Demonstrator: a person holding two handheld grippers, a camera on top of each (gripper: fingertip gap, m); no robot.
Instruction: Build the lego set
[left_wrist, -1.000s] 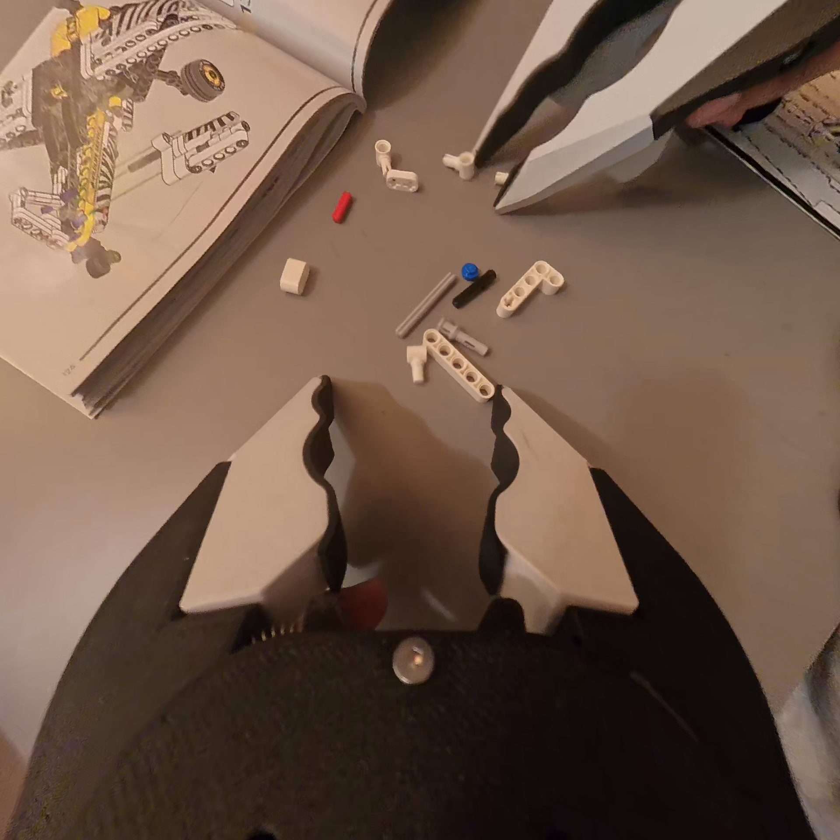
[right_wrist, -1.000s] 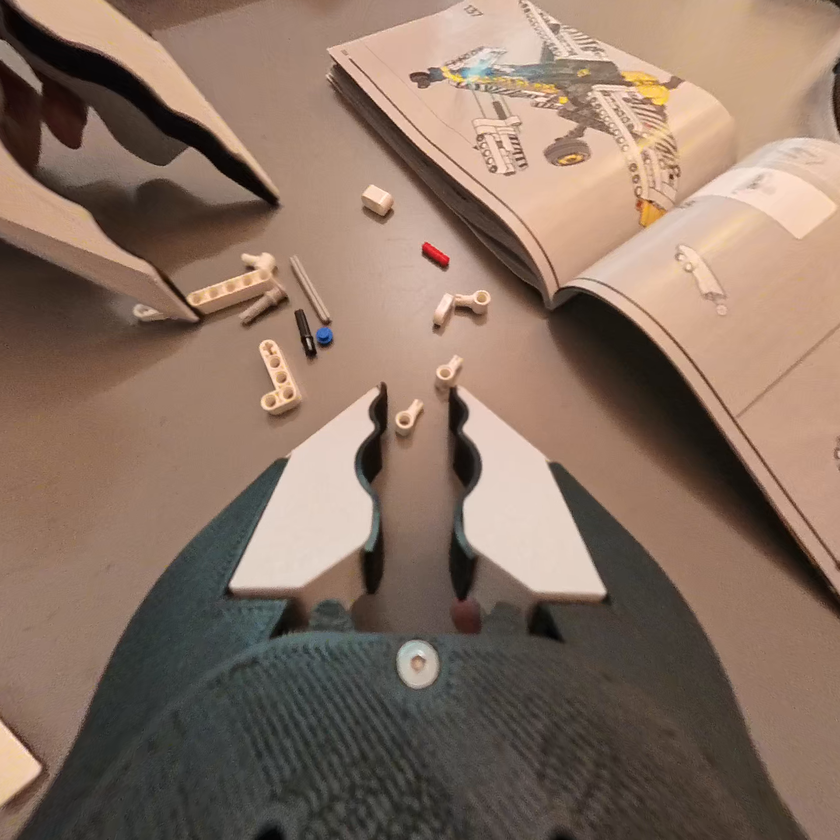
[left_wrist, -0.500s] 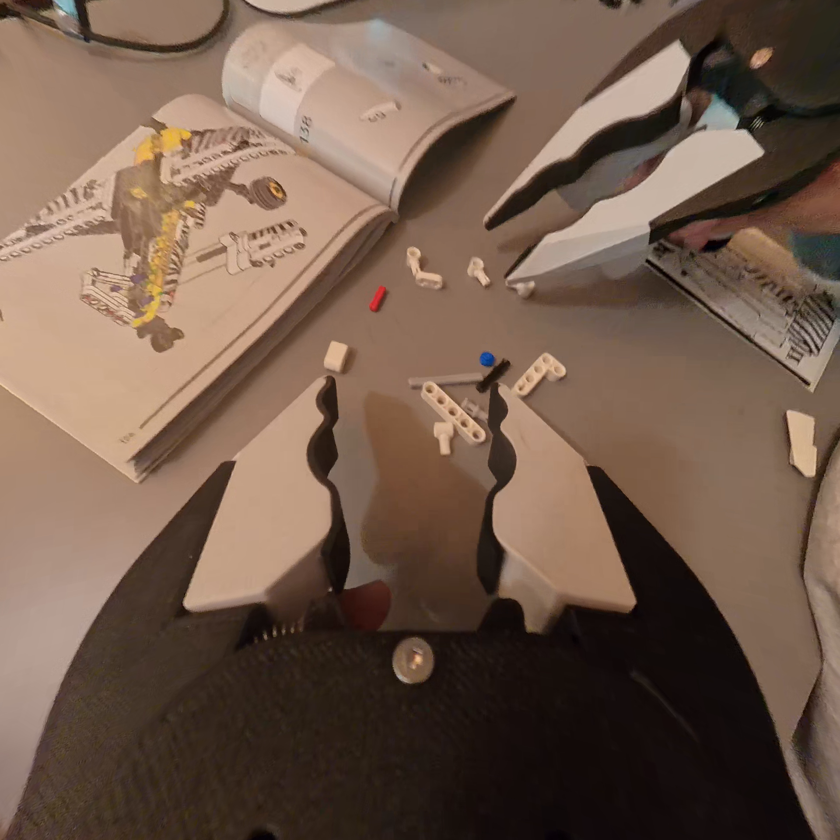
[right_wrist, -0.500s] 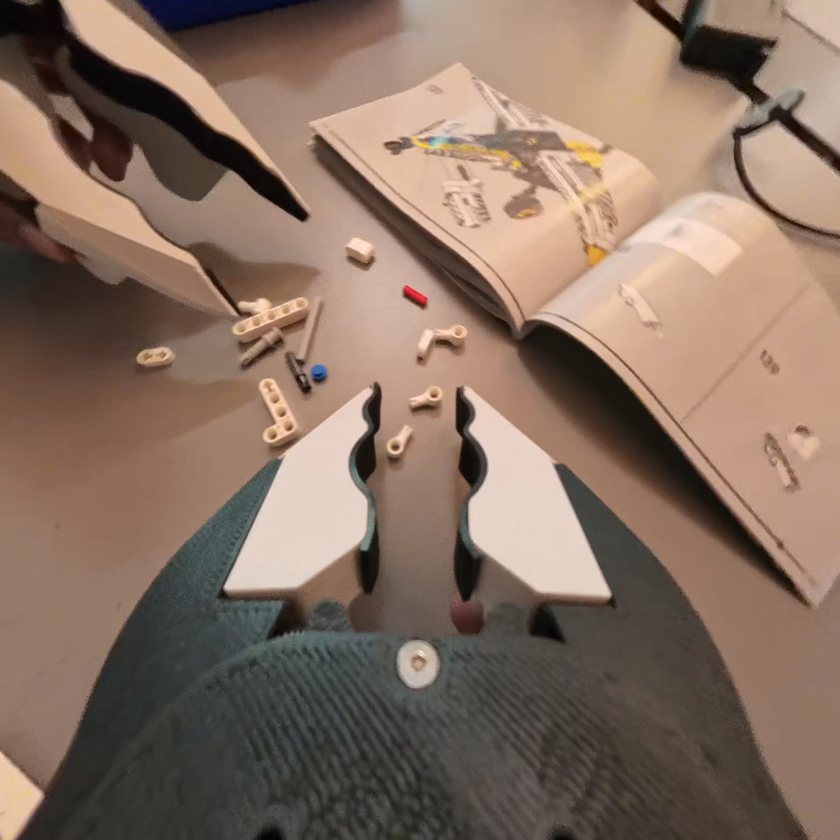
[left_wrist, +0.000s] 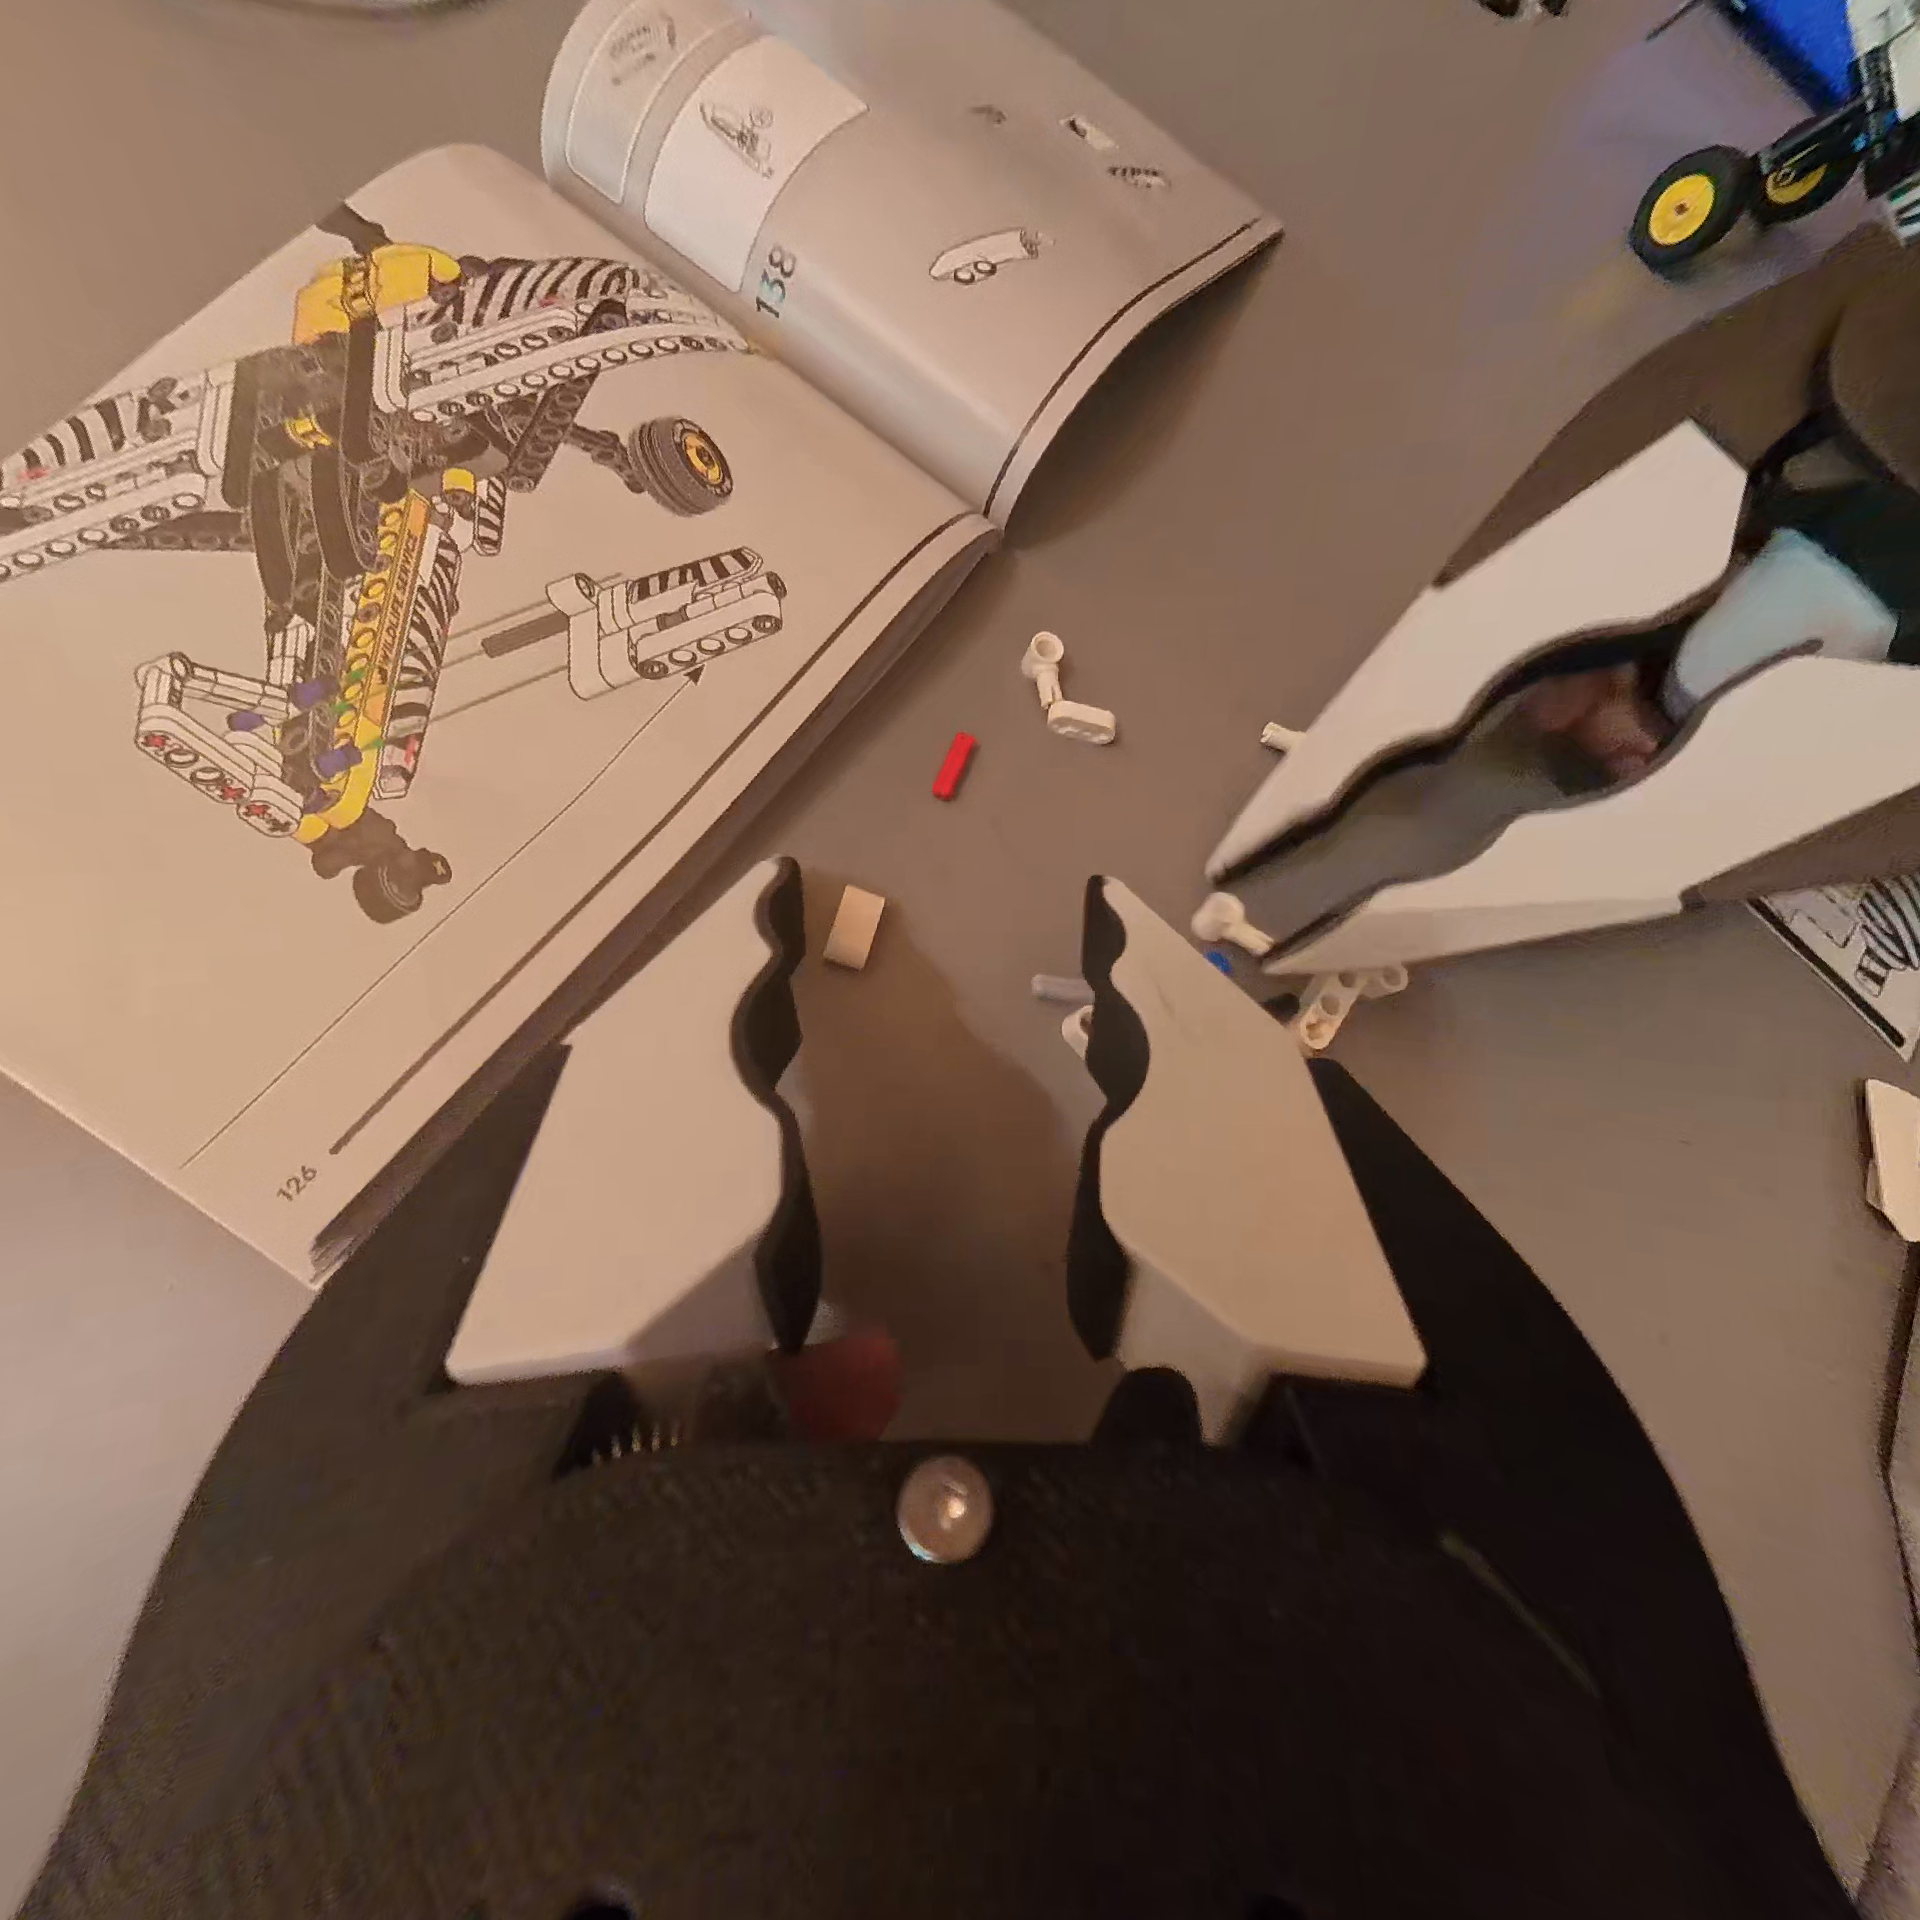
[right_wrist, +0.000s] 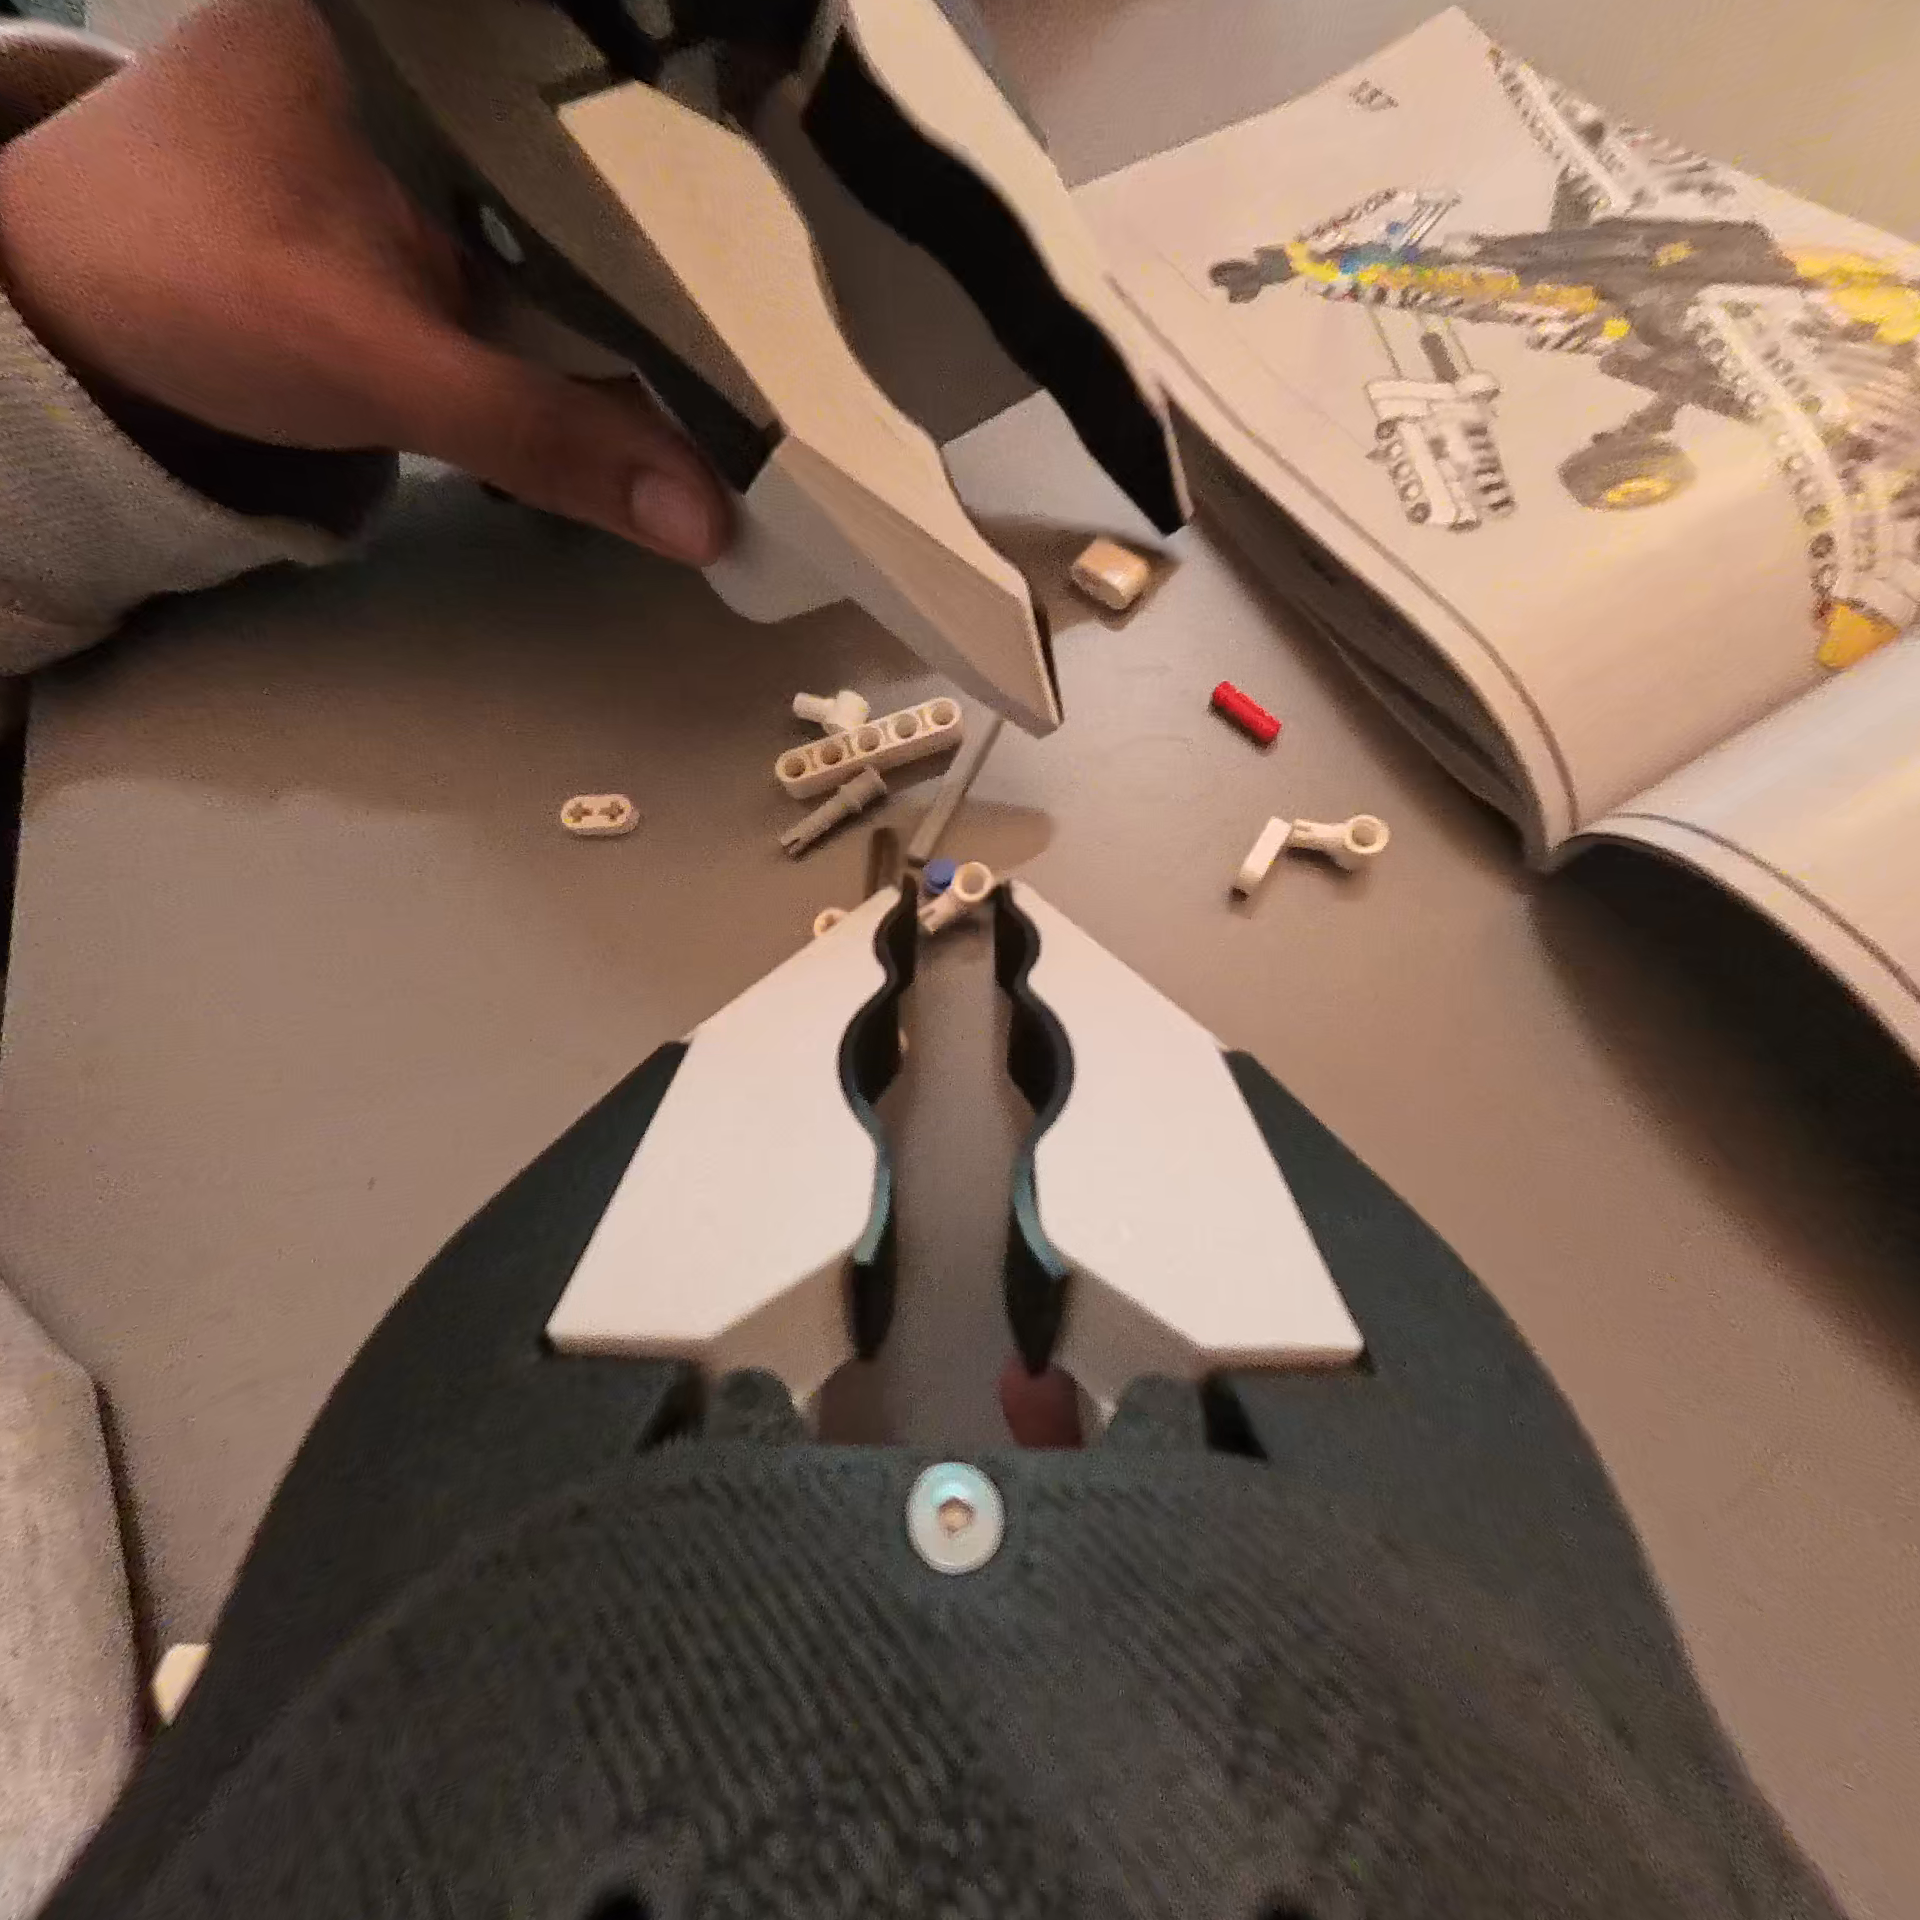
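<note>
My right gripper (right_wrist: 951, 899) sits low, fingers slightly parted around a white pin connector (right_wrist: 961, 891); my left gripper (left_wrist: 935, 883) hovers wide open near it.

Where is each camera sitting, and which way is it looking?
Left wrist view: sits on the black left gripper, looking down along its fingers at the grey table and open instruction booklet.
Right wrist view: sits on the dark green right gripper, facing the opposite way; a hand shows.
Both share the small red peg.
</note>
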